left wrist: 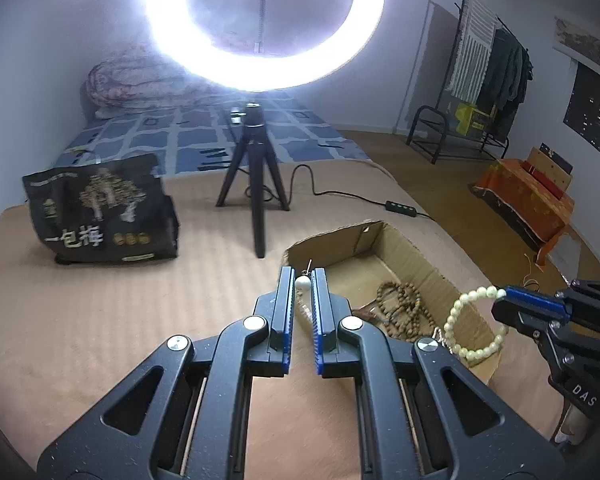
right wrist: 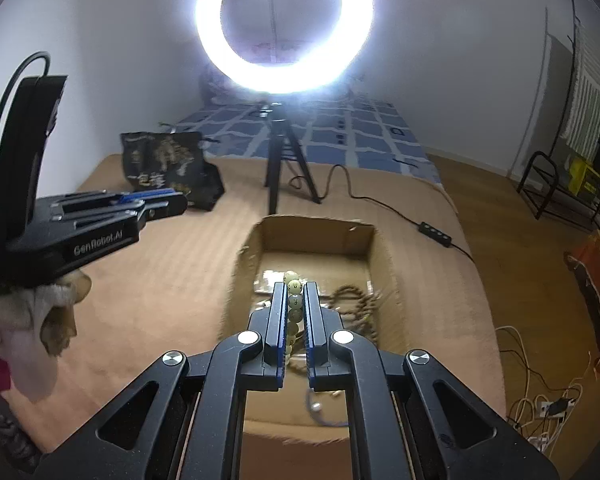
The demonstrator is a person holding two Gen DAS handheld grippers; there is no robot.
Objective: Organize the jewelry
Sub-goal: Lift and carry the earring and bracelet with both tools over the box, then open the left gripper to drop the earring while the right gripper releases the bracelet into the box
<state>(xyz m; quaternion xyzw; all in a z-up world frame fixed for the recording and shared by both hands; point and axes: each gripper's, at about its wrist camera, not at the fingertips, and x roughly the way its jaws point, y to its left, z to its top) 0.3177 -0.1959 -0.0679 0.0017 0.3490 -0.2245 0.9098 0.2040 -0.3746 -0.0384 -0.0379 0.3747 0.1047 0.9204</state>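
Now left gripper (left wrist: pixel 303 276) clamped on pearl earring (left wrist: pixel 302 282), post up; right gripper (right wrist: pixel 293 290) on hanging bead bracelet (left wrist: pixel 476 322).

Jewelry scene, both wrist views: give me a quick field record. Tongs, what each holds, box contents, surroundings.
left tongs: shut on pearl earring, held above the near left corner of the box
right tongs: shut on pale bead bracelet, loop hanging free over the box's right wall
cardboard box: open top, on tan blanket
in box: brown bead strand
behind box: ring light on tripod, black bag
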